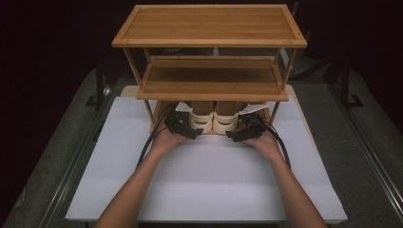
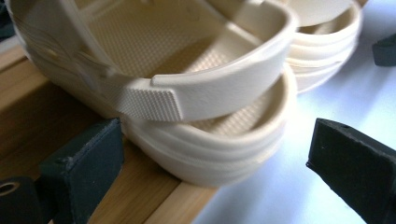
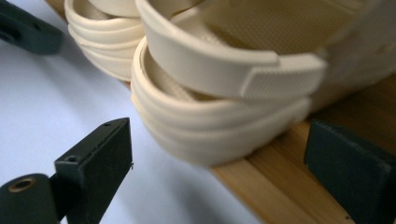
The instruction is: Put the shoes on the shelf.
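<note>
Both tongs, left tongs (image 1: pixel 184 127) and right tongs (image 1: pixel 244 132), stand released, each straddling the heel of a cream clog: left clog (image 2: pixel 196 102), right clog (image 3: pixel 219 98). The clogs sit on the wooden rack's (image 1: pixel 209 85) bottom shelf. Probably a pull-out is starting; next, clench on heels. Forearms reach forward, hands low on the table (image 1: pixel 209 180).

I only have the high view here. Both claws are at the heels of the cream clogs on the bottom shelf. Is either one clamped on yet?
Observer: No. The left claw is open, jaws either side of the left clog heel, not touching.
Operator: And the right?
Observer: The right claw is open too, jaws straddling the right clog heel.
Operator: Are the heels fully on the shelf?
Observer: No, both heels overhang the bottom shelf front edge, above the white table.
</note>
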`<state>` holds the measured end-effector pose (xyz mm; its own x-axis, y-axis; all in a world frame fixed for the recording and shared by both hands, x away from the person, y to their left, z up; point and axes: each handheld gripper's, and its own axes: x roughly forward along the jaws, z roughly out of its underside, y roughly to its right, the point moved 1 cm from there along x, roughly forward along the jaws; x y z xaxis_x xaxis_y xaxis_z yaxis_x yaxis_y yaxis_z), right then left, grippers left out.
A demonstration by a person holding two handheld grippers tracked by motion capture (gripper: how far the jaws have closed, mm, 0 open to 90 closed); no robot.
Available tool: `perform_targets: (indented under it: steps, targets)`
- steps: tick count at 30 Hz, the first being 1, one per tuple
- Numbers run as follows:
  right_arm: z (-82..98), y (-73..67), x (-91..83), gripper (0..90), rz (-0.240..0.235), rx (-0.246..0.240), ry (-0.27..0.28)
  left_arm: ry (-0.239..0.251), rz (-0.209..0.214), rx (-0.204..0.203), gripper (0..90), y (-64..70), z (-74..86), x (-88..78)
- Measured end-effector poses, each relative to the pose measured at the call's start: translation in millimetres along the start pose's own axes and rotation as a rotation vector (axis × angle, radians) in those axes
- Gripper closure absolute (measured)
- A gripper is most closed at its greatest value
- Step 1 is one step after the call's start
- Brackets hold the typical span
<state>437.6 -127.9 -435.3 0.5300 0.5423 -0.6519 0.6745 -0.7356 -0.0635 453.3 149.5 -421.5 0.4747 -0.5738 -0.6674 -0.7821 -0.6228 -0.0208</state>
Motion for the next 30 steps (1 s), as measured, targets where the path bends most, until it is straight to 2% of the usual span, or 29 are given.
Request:
perform_targets:
  steps: [7, 11, 16, 20, 25, 30]
  targets:
    - [16.2, 1.9, -25.8, 7.6, 0.007, 0.035, 0.015, 0.004, 0.011, 0.012, 2.9, 4.7, 6.7, -27.5]
    - [28.7, 3.5, -42.5, 7.5, 0.014, 0.049, 0.022, 0.000, 0.031, -0.003, 2.5, 6.8, 18.7, -45.1]
    - [45.0, 3.6, -62.7, 7.5, 0.024, 0.071, 0.027, -0.033, 0.054, -0.015, 0.0, 10.8, 34.6, -60.7]
    - [56.3, 2.9, -75.7, 7.4, 0.053, 0.082, 0.028, -0.040, 0.043, -0.021, 0.0, 16.2, 46.9, -72.8]
    - [76.8, 2.4, -94.1, 7.4, 0.072, 0.109, 0.035, -0.048, 0.040, -0.021, 0.0, 20.4, 68.8, -90.2]
    - [96.0, 1.6, -111.7, 7.4, 0.096, 0.126, 0.033, -0.040, 0.020, -0.062, 0.0, 18.1, 95.1, -110.2]
